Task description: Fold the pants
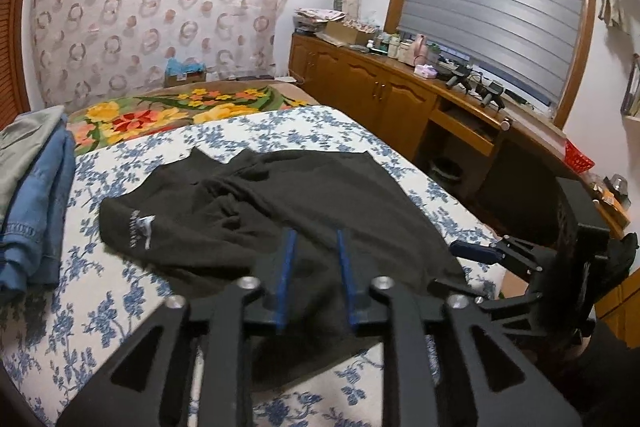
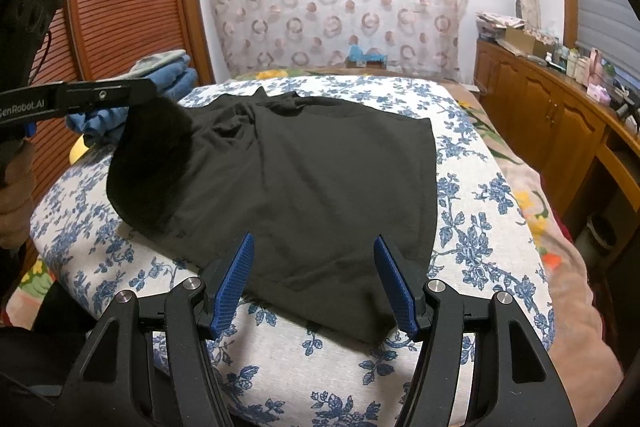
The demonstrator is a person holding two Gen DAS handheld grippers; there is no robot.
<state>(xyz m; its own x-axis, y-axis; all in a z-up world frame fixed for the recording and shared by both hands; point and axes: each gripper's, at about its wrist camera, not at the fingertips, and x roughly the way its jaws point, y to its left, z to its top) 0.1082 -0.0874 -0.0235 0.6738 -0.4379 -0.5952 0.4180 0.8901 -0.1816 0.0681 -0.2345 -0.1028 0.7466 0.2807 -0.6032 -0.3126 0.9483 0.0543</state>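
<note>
Lying on the bed (image 2: 472,187), black pants (image 2: 312,179); right gripper (image 2: 314,247) spread.

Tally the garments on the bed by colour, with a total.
Black: 1, the pants spread on the floral sheet.
Blue: 1 denim piece in the side pile.
Grey-green: 1 piece on top of that pile.
Total: 3 that can be told apart.

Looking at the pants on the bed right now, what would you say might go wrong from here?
1. The left tongs look open over the pants, holding nothing; closing there might pinch several layers.
2. The cloth near the waistband is bunched, so a fold could trap wrinkles.
3. The right tongs are open at the near edge, close to the bed's corner; the pants could slip off.
</note>
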